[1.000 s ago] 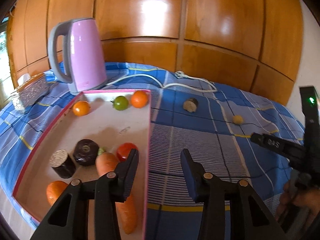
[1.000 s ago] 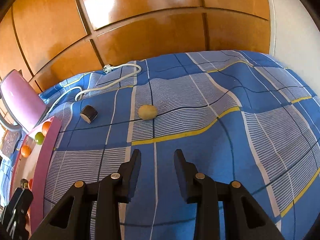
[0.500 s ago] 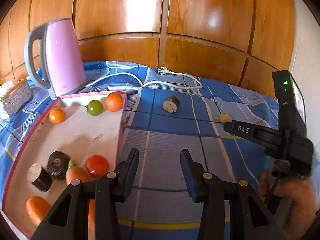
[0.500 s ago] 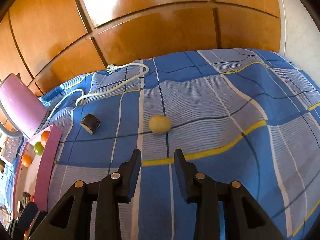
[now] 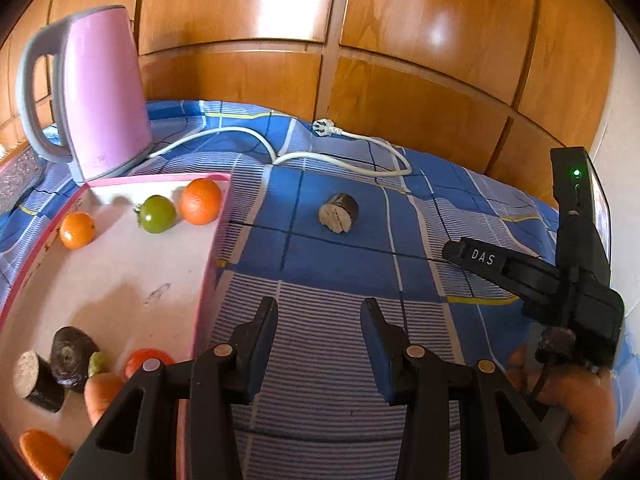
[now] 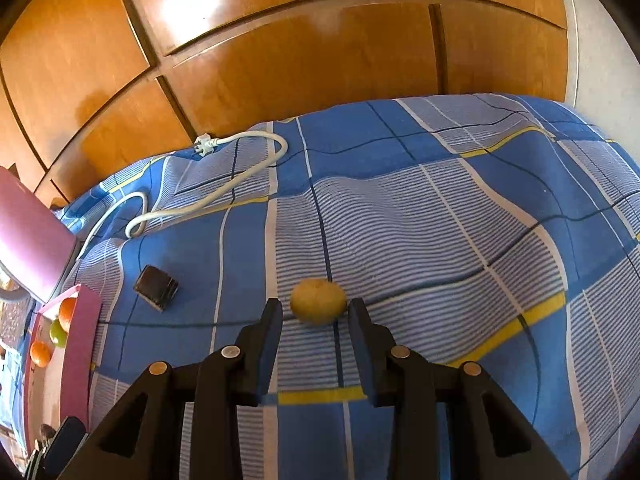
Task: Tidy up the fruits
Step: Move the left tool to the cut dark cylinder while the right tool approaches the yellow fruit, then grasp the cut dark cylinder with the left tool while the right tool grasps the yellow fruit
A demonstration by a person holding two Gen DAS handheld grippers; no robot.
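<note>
A small yellow fruit [image 6: 318, 300] lies on the blue checked cloth, just ahead of my open right gripper [image 6: 316, 316], between its fingertips but untouched. A dark cut fruit piece [image 5: 339, 213] lies on the cloth to its left, also seen in the right wrist view [image 6: 156, 287]. My left gripper [image 5: 319, 320] is open and empty over the cloth, right of the pink-rimmed tray [image 5: 208, 256]. The tray holds two oranges [image 5: 200, 201], a green tomato [image 5: 157, 213], a red tomato [image 5: 146, 360], dark cut pieces [image 5: 72, 353] and carrots [image 5: 102, 394]. The right gripper's body [image 5: 560, 280] shows in the left wrist view.
A pink electric kettle [image 5: 92, 92] stands behind the tray, its white cord and plug [image 5: 320, 128] trailing across the cloth. Wooden panelling [image 5: 360, 40] backs the surface. A white wall lies at the right.
My left gripper swung right, off the tray and over the cloth. My right gripper advanced until the yellow fruit sits at its fingertips.
</note>
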